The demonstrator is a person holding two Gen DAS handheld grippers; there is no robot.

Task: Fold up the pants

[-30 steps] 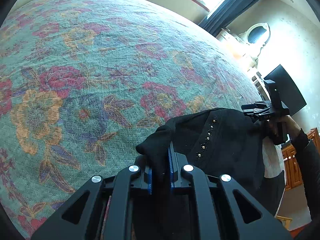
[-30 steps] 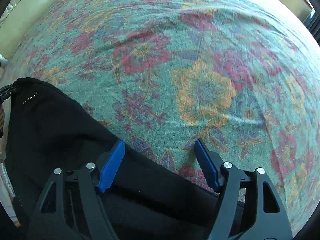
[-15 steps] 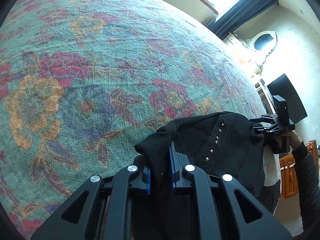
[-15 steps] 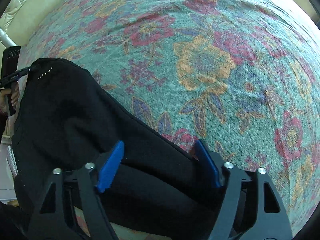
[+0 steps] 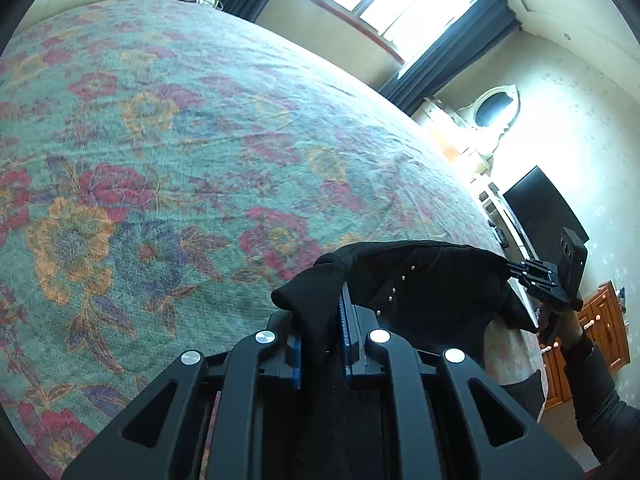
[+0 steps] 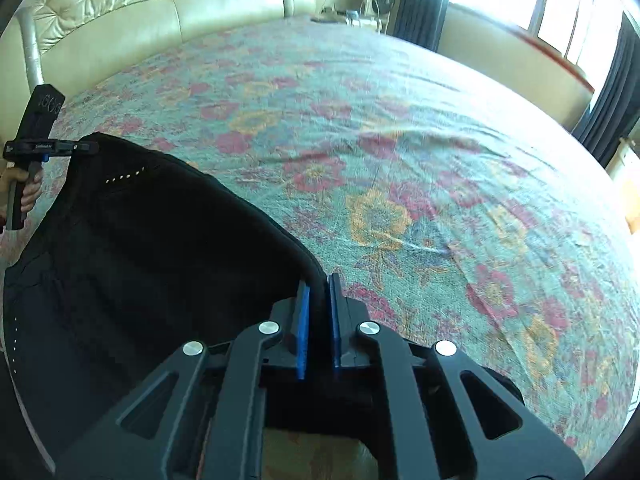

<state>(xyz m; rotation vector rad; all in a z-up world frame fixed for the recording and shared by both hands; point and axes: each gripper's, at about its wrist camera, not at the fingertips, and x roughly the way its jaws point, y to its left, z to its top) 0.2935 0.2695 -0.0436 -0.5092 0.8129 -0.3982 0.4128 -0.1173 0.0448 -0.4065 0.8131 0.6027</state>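
Note:
The black pants [image 5: 424, 280] with a row of small studs hang stretched between my two grippers above the near edge of the bed. My left gripper [image 5: 322, 316] is shut on one top corner of the pants. My right gripper [image 6: 318, 300] is shut on the other top edge of the pants [image 6: 160, 248]. Each view shows the other gripper at the far end of the cloth: the right one in the left wrist view [image 5: 536, 280], the left one in the right wrist view [image 6: 52, 146]. The lower part of the pants is hidden below the grippers.
A bed with a green floral bedspread [image 5: 180, 140] fills both views. A cream tufted headboard [image 6: 160, 4] stands at the far side. A window with dark curtains [image 5: 440, 52], a mirror [image 5: 494, 110], a black screen [image 5: 540, 208] and a wooden cabinet [image 5: 600, 328] stand around the bed.
My right gripper has shut on the pants' edge; it was open around it before. Both grippers have risen, lifting the pants off the bedspread and stretching them.

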